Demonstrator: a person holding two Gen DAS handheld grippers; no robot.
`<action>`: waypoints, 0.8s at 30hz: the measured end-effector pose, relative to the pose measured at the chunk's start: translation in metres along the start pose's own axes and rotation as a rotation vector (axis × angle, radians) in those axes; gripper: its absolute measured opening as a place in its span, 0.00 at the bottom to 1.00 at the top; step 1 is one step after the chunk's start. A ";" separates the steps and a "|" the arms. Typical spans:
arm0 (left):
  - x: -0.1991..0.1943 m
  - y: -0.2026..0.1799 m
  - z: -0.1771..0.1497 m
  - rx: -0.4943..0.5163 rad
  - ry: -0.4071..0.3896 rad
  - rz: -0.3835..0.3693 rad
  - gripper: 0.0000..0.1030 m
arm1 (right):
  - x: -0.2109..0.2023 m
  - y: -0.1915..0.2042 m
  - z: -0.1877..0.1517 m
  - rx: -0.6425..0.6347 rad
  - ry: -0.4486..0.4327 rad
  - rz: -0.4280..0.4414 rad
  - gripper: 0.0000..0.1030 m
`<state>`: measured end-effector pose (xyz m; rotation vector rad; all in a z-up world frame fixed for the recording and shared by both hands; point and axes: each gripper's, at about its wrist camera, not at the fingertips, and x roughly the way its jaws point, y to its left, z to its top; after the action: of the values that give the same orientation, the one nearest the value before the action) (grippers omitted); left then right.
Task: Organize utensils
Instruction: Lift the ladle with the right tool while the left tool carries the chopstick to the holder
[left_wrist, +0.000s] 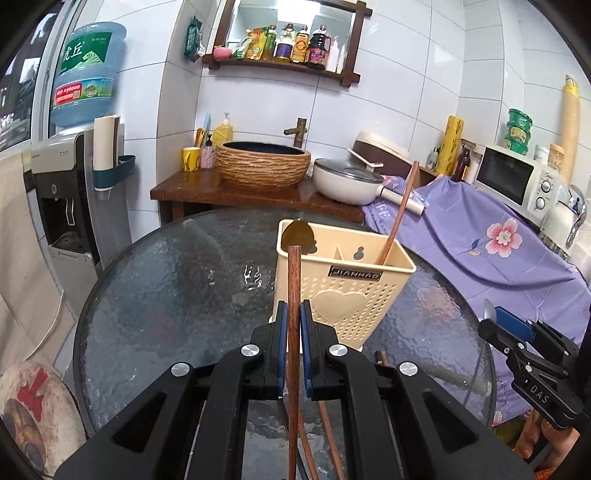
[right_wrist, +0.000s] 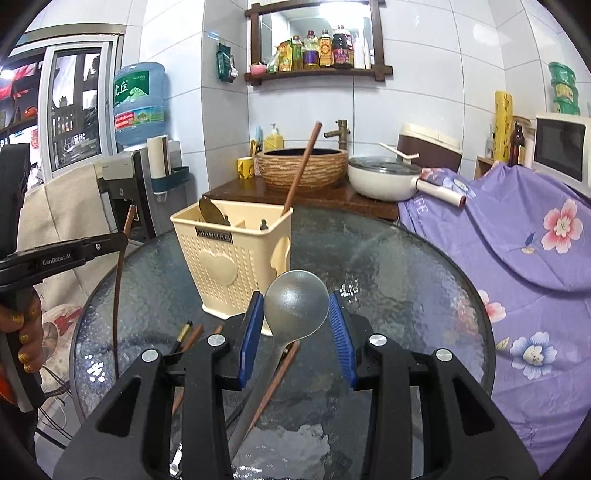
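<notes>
A cream plastic utensil holder (left_wrist: 354, 284) (right_wrist: 236, 266) stands on the round glass table (left_wrist: 177, 280). It holds a brown chopstick (left_wrist: 400, 210) (right_wrist: 301, 170) on its right side and a dark spoon (left_wrist: 297, 230) (right_wrist: 211, 212) on its left. My left gripper (left_wrist: 294, 314) is shut on a wooden chopstick (left_wrist: 294, 295), just in front of the holder. My right gripper (right_wrist: 296, 314) grips a silver spoon (right_wrist: 296, 304), its bowl up between the blue pads. Loose chopsticks (right_wrist: 273, 384) lie on the glass below.
A counter behind the table carries a woven basin (left_wrist: 263, 162) and a white pan (left_wrist: 349, 181). A purple flowered cloth (right_wrist: 517, 258) covers the right side. A water dispenser (left_wrist: 66, 199) stands at the left. The left gripper shows in the right wrist view (right_wrist: 110, 242).
</notes>
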<state>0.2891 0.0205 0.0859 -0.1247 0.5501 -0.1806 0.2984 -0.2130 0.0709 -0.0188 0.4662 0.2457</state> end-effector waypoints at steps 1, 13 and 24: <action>-0.001 0.000 0.001 -0.001 -0.003 -0.006 0.07 | -0.001 0.000 0.003 -0.002 -0.006 0.003 0.36; -0.029 -0.009 0.024 0.026 -0.082 -0.055 0.07 | -0.004 0.008 0.035 -0.022 -0.043 0.057 0.36; -0.055 -0.034 0.090 0.078 -0.197 -0.118 0.07 | 0.017 0.016 0.103 -0.026 -0.101 0.070 0.36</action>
<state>0.2861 0.0048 0.1951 -0.0982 0.3389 -0.3010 0.3546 -0.1858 0.1566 -0.0154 0.3632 0.3198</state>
